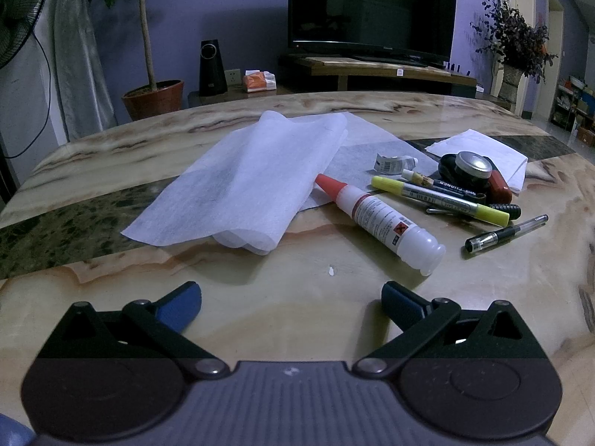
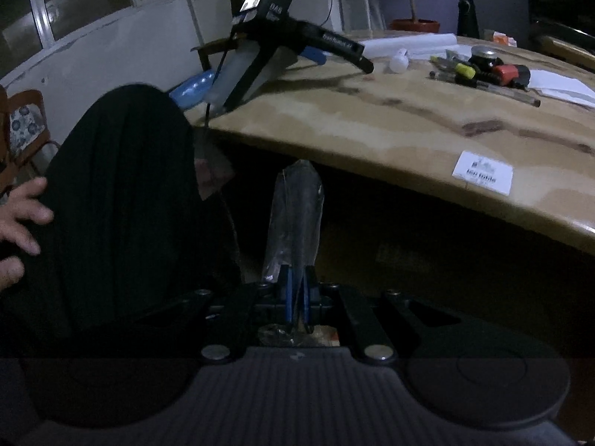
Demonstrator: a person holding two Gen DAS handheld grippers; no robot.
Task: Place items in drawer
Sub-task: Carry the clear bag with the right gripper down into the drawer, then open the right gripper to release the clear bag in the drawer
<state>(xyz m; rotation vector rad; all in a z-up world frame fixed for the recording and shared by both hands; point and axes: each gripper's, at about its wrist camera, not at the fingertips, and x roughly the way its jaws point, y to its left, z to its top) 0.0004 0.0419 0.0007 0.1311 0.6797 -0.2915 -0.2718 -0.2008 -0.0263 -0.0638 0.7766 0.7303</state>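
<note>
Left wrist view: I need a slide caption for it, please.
Open left tool hovers above a marble table, facing a glue bottle, tissue sheets and scattered pens.

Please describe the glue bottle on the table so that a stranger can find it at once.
On the marble table, look just right of the white sheets, between them and the pile of pens. The glue bottle lies on its side there. It alone is white with a red cone cap and is much thicker than the pens.

On the table (image 1: 111,267), the tissue sheet (image 1: 241,182) lay left of the glue bottle (image 1: 379,219); pens (image 1: 438,197) clustered right, seemingly touching a round tin (image 1: 474,165).
</note>
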